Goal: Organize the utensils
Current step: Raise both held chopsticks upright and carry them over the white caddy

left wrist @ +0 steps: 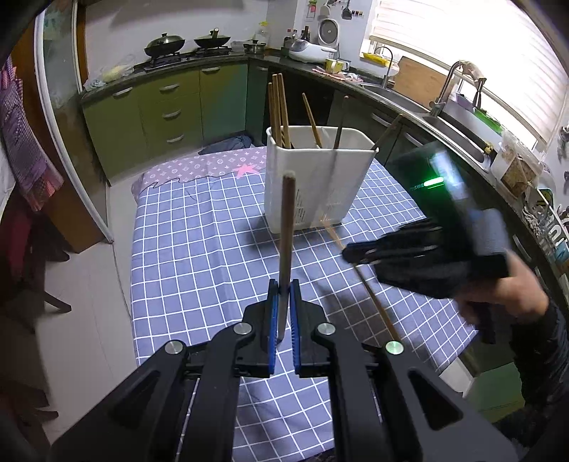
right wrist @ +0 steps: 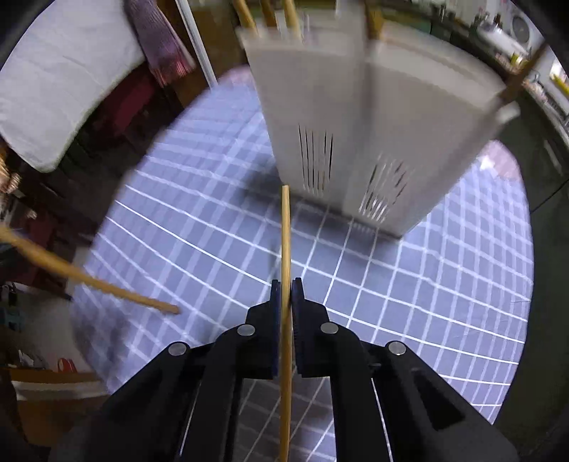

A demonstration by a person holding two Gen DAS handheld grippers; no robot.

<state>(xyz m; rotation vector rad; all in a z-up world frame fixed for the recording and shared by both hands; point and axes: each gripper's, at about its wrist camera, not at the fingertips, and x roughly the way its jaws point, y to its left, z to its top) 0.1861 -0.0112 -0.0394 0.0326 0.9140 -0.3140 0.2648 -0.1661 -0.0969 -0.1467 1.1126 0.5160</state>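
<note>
Jaws of both grippers clamped on chopsticks; holder (right wrist: pixel 355 106) blurred, top cropped.

The right gripper (right wrist: pixel 284 289) points down toward a table under a blue checked cloth (right wrist: pixel 426 284). Its blue-padded jaws are closed on a light wooden chopstick (right wrist: pixel 285 231), which runs straight up between them, its tip reaching just short of the foot of a white holder (right wrist: pixel 355 106). The holder stands upright on the cloth, with vertical slots low on its two visible walls and several wooden sticks (right wrist: pixel 266 14) rising from its top. A second chopstick (right wrist: pixel 89 277) slants in from the left edge, its end above the cloth. The picture is blurred.
</note>
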